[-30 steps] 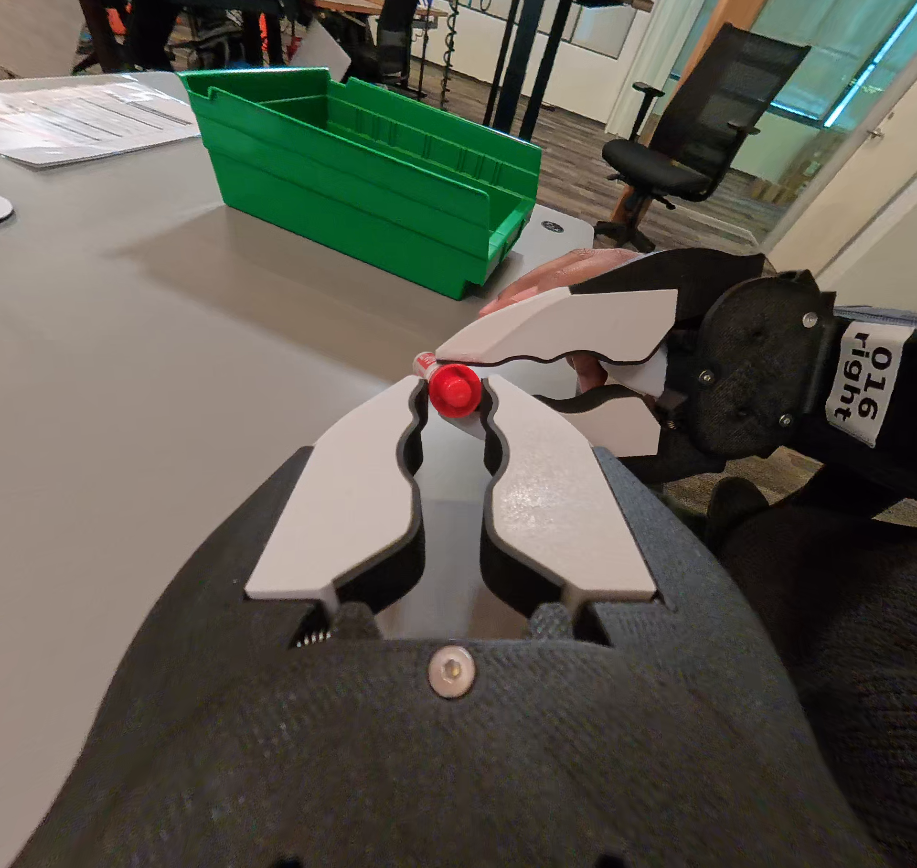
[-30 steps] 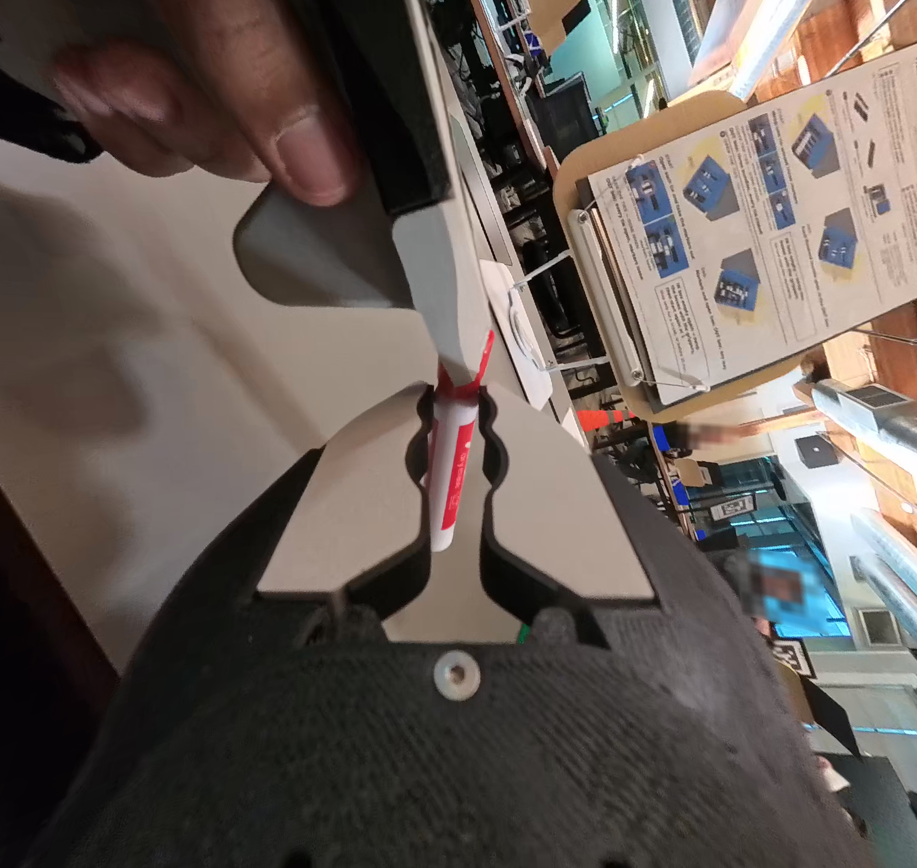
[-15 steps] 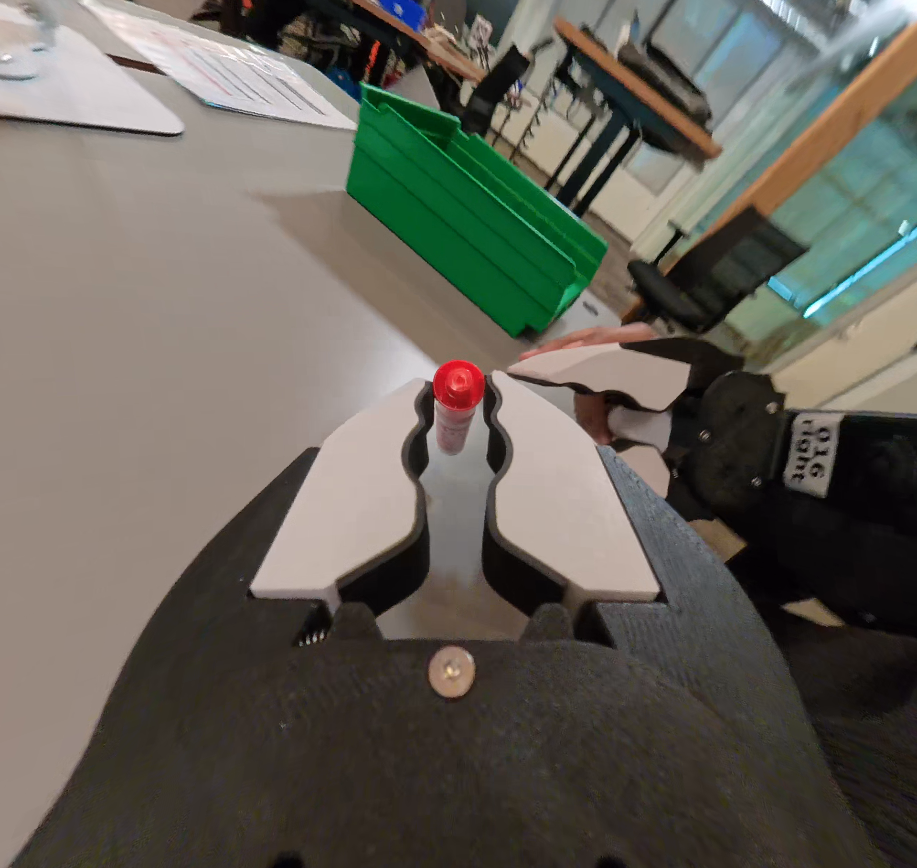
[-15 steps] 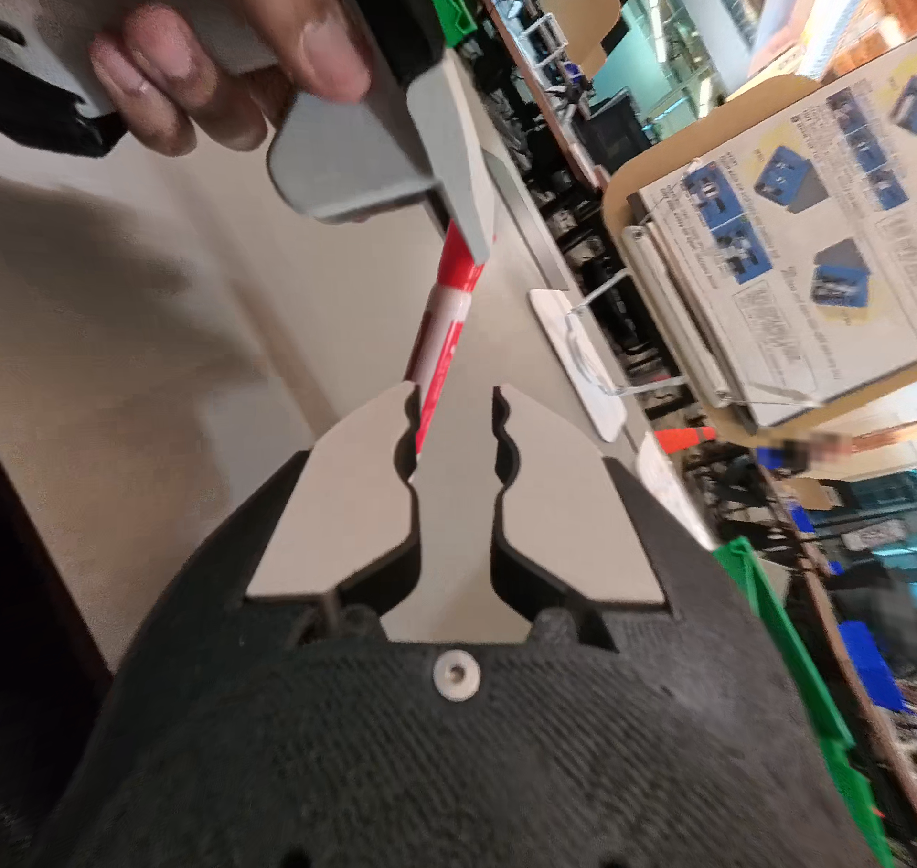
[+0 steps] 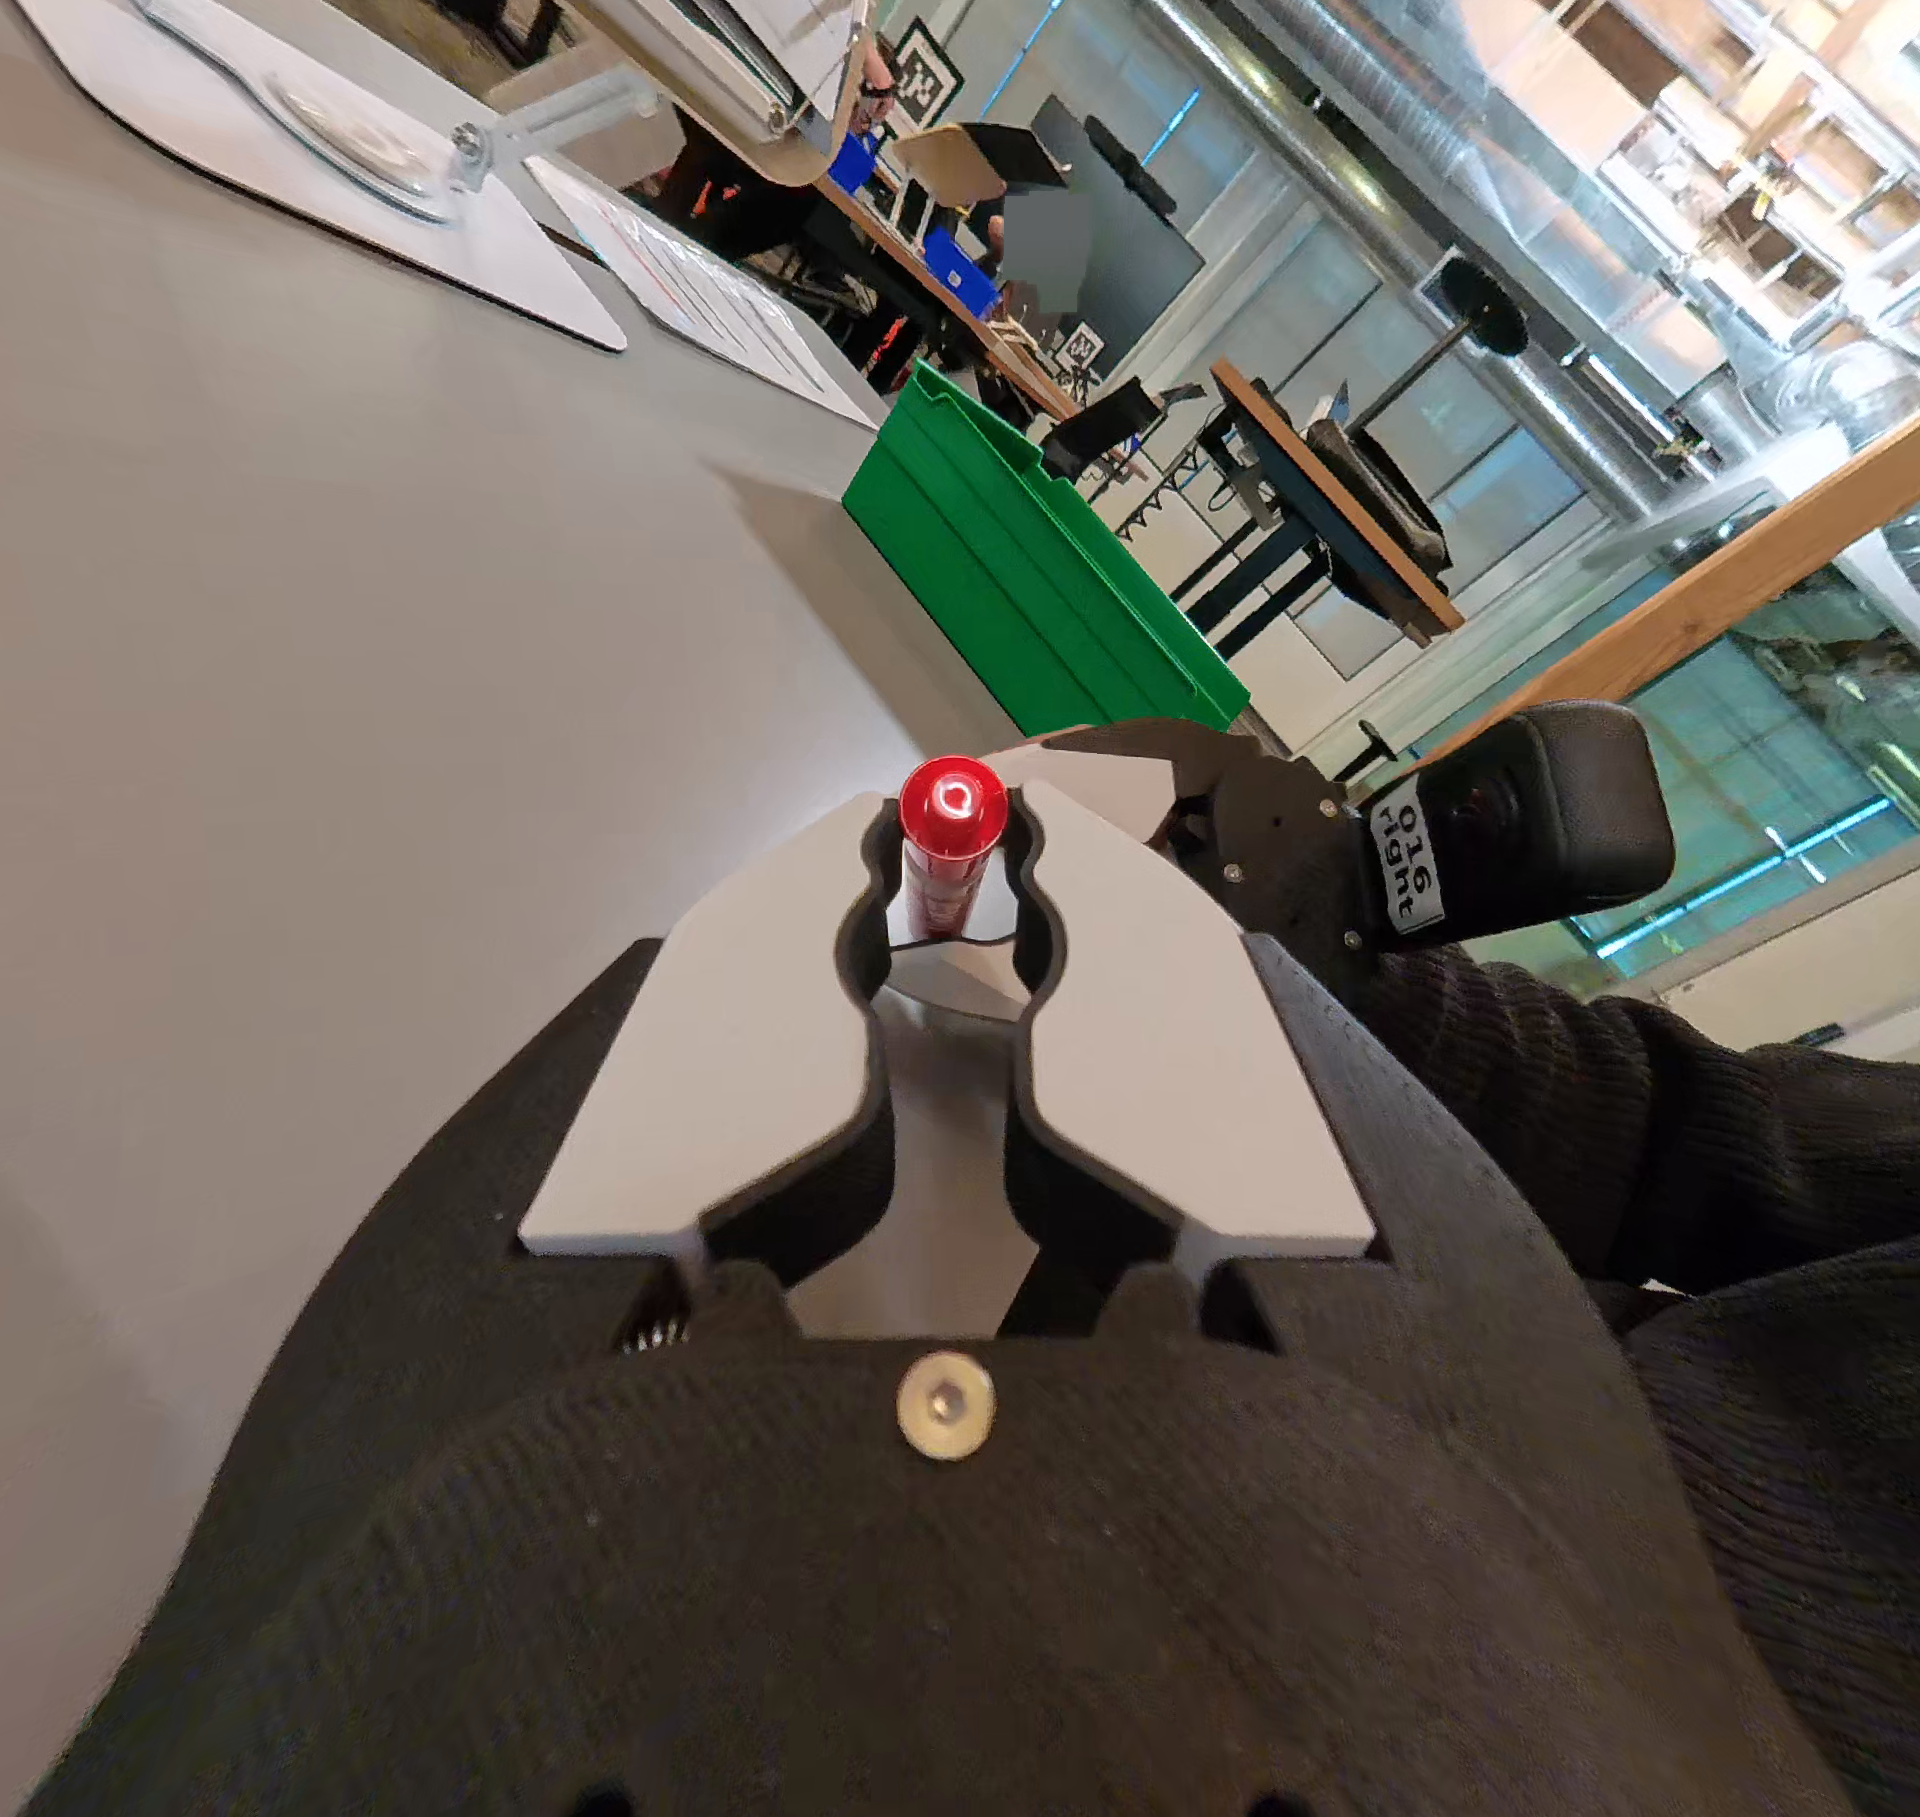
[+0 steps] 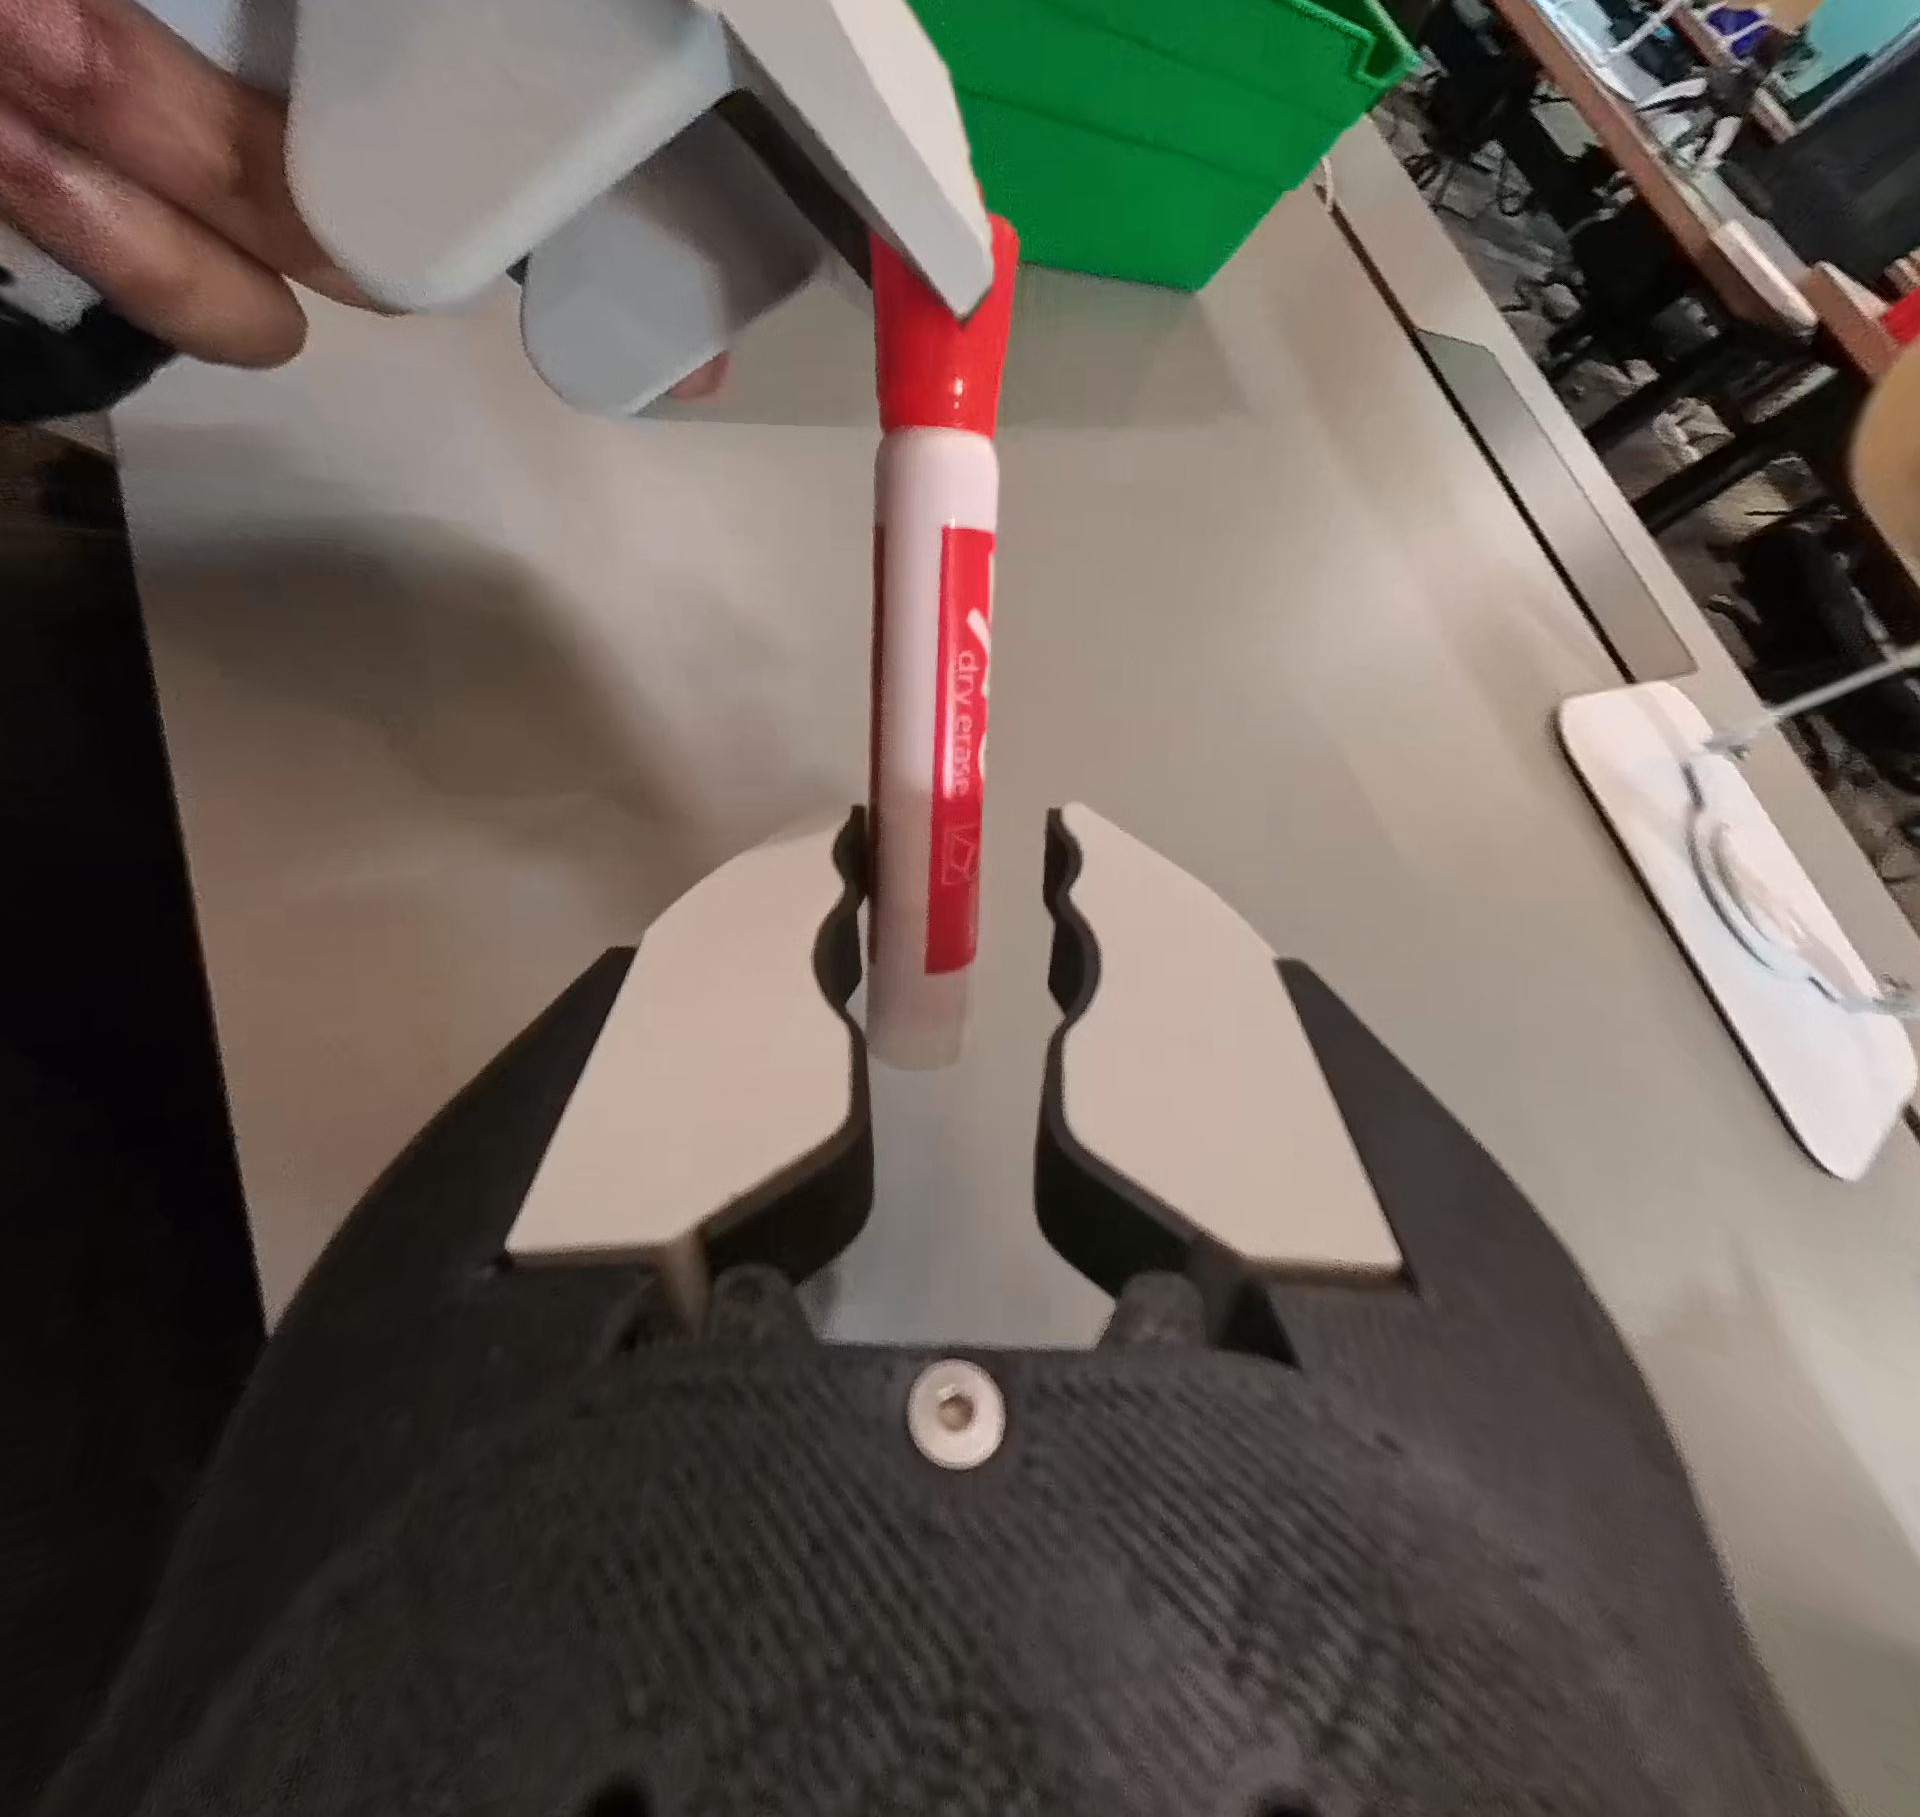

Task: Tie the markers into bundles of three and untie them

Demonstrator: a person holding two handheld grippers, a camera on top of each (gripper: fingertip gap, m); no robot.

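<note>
Glossy red plastic caps the marker (image 6: pixel 930 687), and below the cap runs a smooth white barrel, round in section, wrapped by a red printed band. My left claw (image 5: pixel 951 822) is clenched on that red cap, its pale matte fingers scalloped along their inner edges and backed with black. In my left wrist view the cap's domed end faces the camera, shining, so the marker's long axis runs nearly straight away from that lens. In my right wrist view the marker lies lengthwise up the picture, cap end far, blunt white tail end near, held in the air above the table (image 6: pixel 1299 624).

My right claw (image 6: pixel 956 837) is released: its fingers stand apart with the tail of the barrel between them, lying against or just beside the left finger and clear of the right one.

The table is flat, grey and dull. Beyond the cap stands a green bin (image 6: pixel 1122 53), hard plastic with ribbed, stepped walls. To my right lies a white rounded-corner base plate (image 6: pixel 1704 946) carrying a clear stand. A hand (image 6: pixel 114 188) grips the left tool's handle, and a dark knit sleeve (image 5: pixel 1621 1123) shows behind my right tool.
</note>
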